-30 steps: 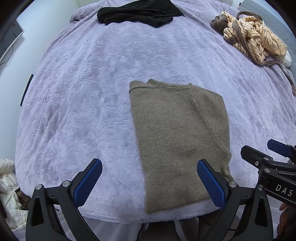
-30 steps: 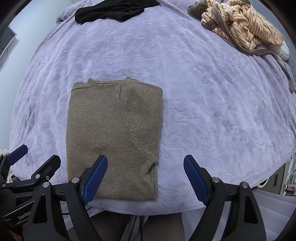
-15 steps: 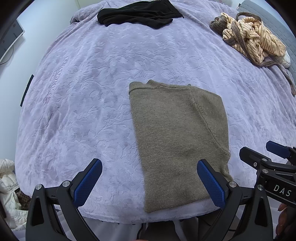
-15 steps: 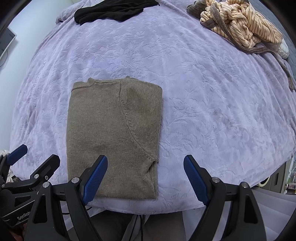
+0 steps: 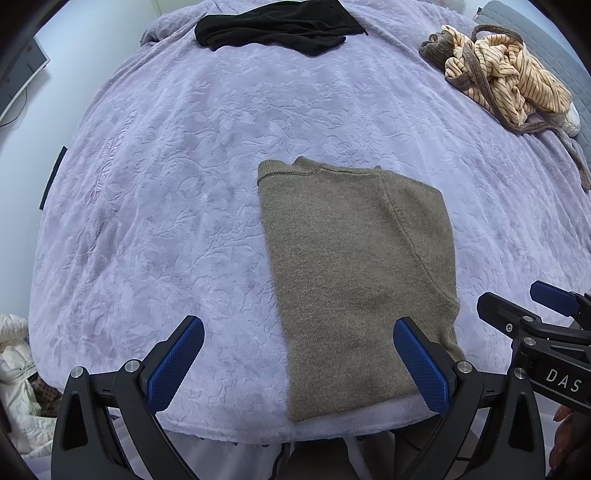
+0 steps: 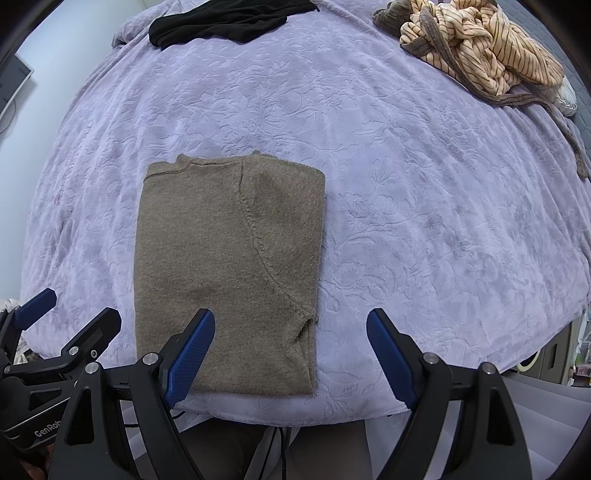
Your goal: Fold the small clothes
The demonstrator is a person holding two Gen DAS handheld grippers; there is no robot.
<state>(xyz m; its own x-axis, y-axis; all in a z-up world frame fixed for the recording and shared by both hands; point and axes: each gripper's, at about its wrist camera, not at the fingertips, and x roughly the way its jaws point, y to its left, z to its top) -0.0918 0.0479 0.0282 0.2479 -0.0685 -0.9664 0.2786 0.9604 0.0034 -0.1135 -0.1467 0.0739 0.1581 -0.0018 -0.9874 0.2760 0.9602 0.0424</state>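
Note:
An olive-brown knit sweater lies folded in a long rectangle near the front edge of the lilac bed cover. It also shows in the right wrist view. My left gripper is open and empty, hovering over the sweater's near left edge. My right gripper is open and empty over the sweater's near right corner. The right gripper shows at the right edge of the left wrist view; the left gripper shows at the left edge of the right wrist view.
A black garment lies at the far end of the bed. A crumpled striped cream garment with brown straps lies at the far right. A white bundle sits on the floor at the left. The bed's front edge runs just below the sweater.
Almost nothing: both grippers stay open and have drifted very slightly; the sweater has not moved.

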